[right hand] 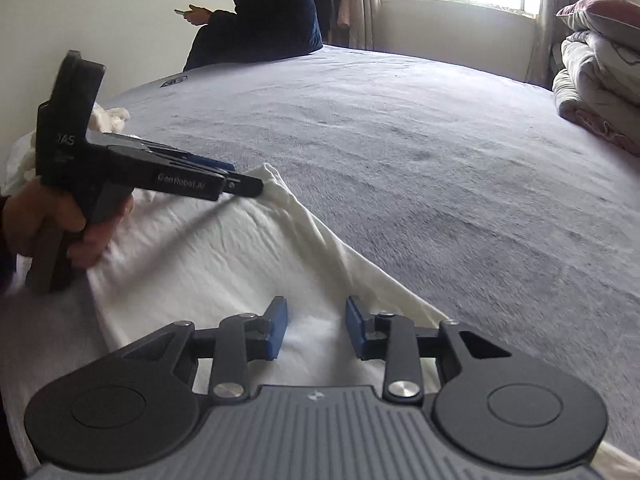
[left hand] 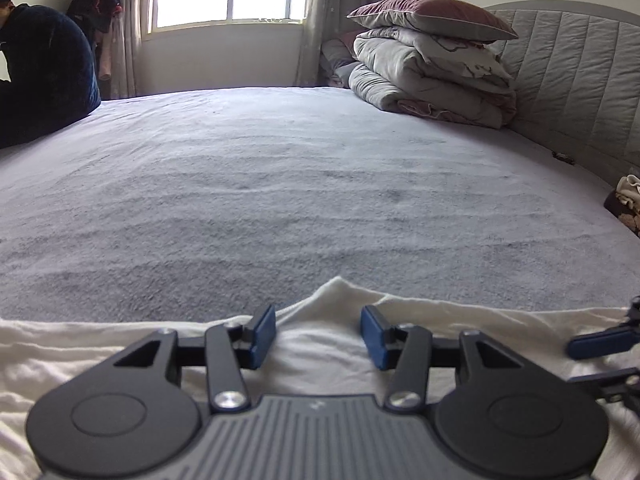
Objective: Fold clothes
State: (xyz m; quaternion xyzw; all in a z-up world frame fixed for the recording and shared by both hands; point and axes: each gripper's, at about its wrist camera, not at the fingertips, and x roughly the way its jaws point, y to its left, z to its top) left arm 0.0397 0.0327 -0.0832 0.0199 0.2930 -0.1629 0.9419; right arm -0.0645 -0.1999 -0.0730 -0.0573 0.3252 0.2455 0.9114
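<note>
A white garment [left hand: 328, 348] lies spread along the near edge of the grey bed sheet [left hand: 280, 184], with a raised crease just ahead of my left gripper [left hand: 319, 334]. That gripper hovers over the cloth with its blue pads [left hand: 264, 336] apart, and nothing is pinched between them. In the right wrist view the garment [right hand: 224, 256] runs diagonally and my right gripper [right hand: 317, 330] is open above its lower part, close to the folded edge. A hand holds the left gripper [right hand: 240, 176] at the left, its tips against the cloth's peak. One right finger [left hand: 600, 344] shows at the left view's right edge.
A person in dark clothes [right hand: 256, 16] sits on the bed's far corner holding a phone. Folded duvets topped by a pillow [left hand: 432, 68] sit against the padded headboard [left hand: 576, 76]. A small crumpled white cloth [right hand: 114, 114] lies behind the left gripper. Small items [left hand: 626, 196] rest at the bed's right edge.
</note>
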